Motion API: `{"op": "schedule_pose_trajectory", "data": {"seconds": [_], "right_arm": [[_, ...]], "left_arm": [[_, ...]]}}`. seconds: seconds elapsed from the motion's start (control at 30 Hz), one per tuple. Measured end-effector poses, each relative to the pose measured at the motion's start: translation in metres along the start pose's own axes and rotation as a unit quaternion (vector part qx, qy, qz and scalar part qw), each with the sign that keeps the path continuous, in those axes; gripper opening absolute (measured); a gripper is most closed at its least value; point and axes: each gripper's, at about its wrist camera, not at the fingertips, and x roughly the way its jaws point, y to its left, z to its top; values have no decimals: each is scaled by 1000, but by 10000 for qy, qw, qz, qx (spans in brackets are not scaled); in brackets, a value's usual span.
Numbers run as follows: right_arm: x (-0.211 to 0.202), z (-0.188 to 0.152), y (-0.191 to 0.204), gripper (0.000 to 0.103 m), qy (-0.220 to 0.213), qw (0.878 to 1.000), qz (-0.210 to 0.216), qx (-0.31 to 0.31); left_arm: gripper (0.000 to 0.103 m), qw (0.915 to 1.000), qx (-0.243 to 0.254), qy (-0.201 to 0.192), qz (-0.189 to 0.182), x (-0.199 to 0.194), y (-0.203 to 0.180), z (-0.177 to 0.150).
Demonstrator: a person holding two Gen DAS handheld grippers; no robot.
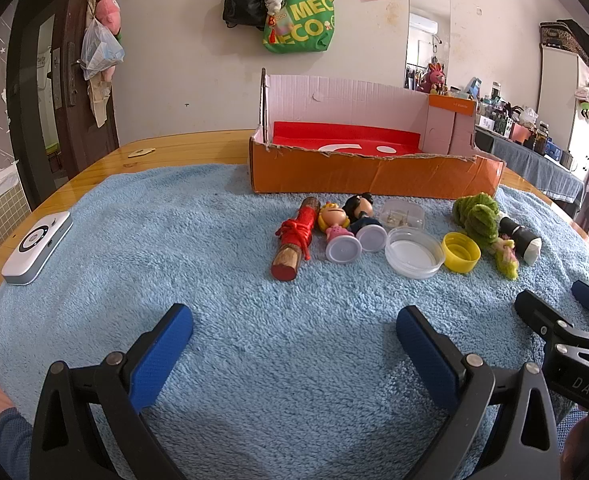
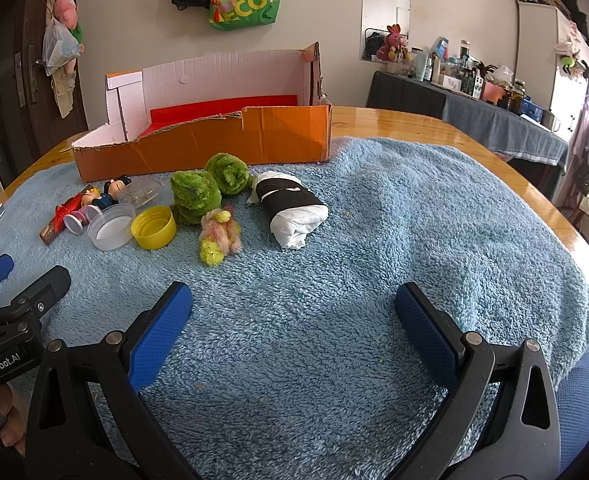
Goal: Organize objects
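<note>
Wooden tabletop [image 1: 198,148] draped with a fluffy blue towel [image 1: 214,264]. At the far edge, an orange cardboard box [image 1: 374,172], open on top, red lining inside. Just in front of it, a row of small things on the towel: red-wrapped wooden stick [image 1: 294,240], two toy figures lying down [image 1: 340,228], [image 1: 364,216], clear plastic case [image 1: 403,214], clear round lid [image 1: 414,252], yellow bottle cap [image 1: 461,251], green plush toy [image 1: 479,216], black-and-white cloth roll [image 2: 290,208]. White device [image 1: 36,248] near the towel's left edge. Left gripper [image 1: 294,336] low over bare towel, jaws spread wide, holding nothing. Right gripper [image 2: 293,328] likewise spread and empty, beside it.
</note>
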Motion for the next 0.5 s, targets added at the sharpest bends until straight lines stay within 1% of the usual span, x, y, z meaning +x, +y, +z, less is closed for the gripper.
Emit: {"op": "schedule_pose_trajectory", "data": {"seconds": [0.5], "right_arm": [[0, -1, 0, 103, -17, 10000, -31, 12]], "left_arm": [[103, 10000, 11, 3, -38, 0, 0, 0]]}}
